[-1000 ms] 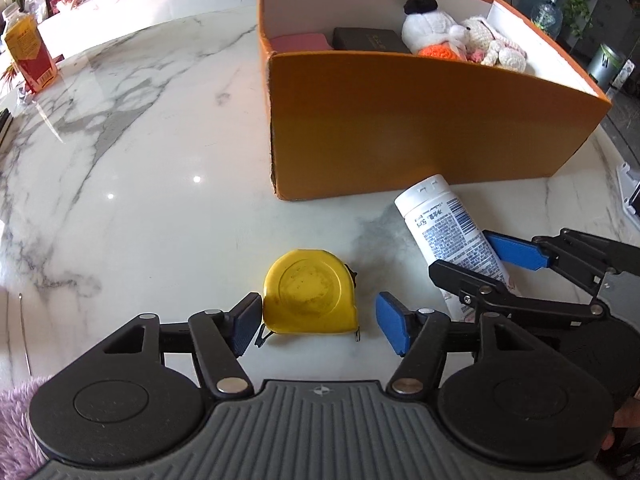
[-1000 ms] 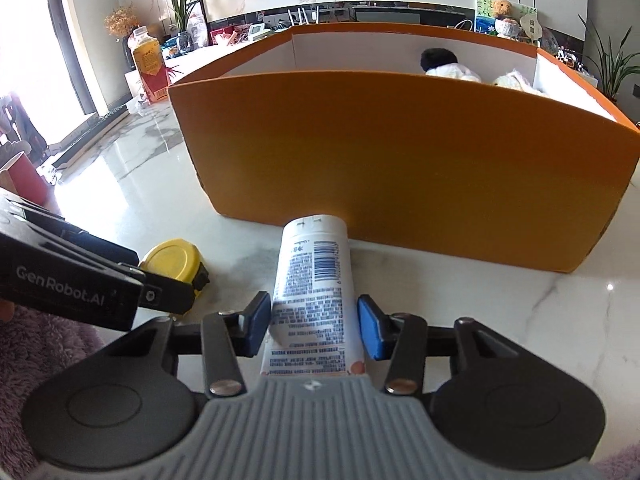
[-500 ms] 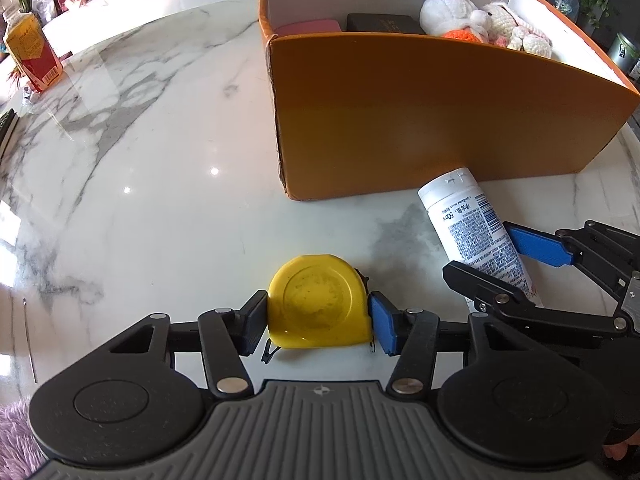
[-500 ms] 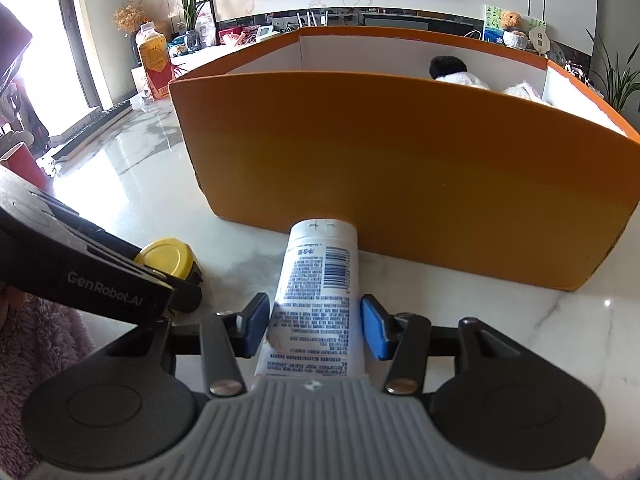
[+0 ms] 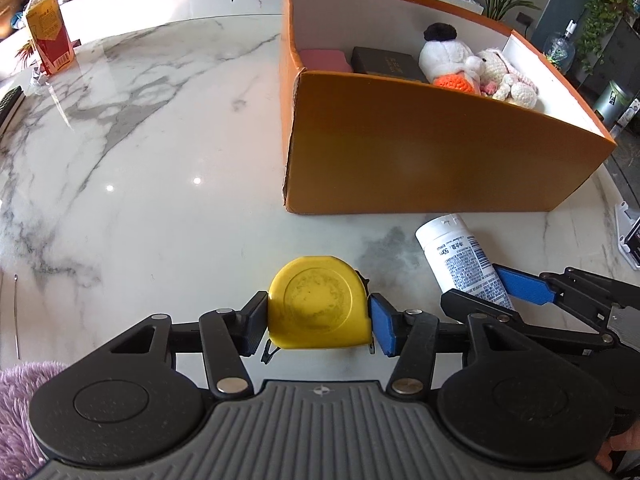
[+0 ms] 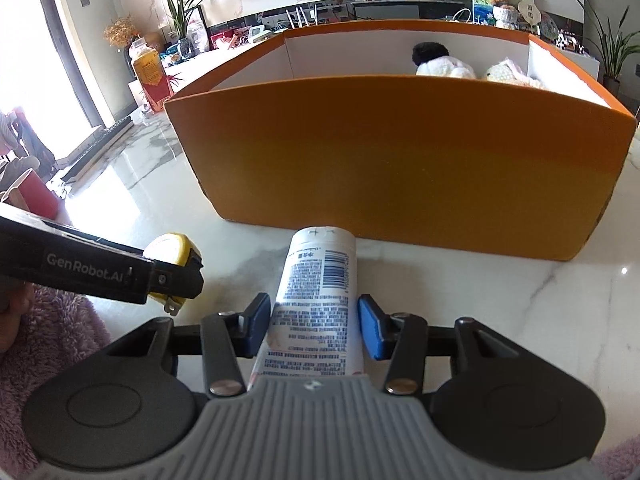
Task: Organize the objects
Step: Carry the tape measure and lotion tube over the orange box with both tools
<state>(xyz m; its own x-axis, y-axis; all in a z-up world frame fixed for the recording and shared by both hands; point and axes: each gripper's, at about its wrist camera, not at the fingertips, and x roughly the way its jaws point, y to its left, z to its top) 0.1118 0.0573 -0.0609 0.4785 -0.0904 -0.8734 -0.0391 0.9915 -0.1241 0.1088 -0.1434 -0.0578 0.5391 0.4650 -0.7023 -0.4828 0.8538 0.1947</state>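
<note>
objects to sort are mostly in one orange cardboard box [image 5: 420, 152] sitting on the far right part of the marble table [image 5: 140, 152]. inside it i count four things: one pink flat item [image 5: 325, 60] in the far left corner, one dark box [image 5: 386, 64] right beside it, one white plush with a black top and orange bottom [image 5: 442, 58], and one cream bunny plush [image 5: 506, 80] to its right, the two plushes touching.

two things are outside the box, both just in front of its near wall. one yellow tape measure [image 5: 318, 302] is pinched between the pads of the left gripper [image 5: 318, 322], both pads pressed on its sides. one white tube [image 6: 320, 300] with a barcode lies lengthwise with its flat end nearly at the box wall; the right gripper [image 6: 312, 326] is around it, the left pad touching and the right pad looking a hair off, so i can't tell if it's really squeezing.

one orange juice carton [image 5: 48, 38] stands on the far left.
</note>
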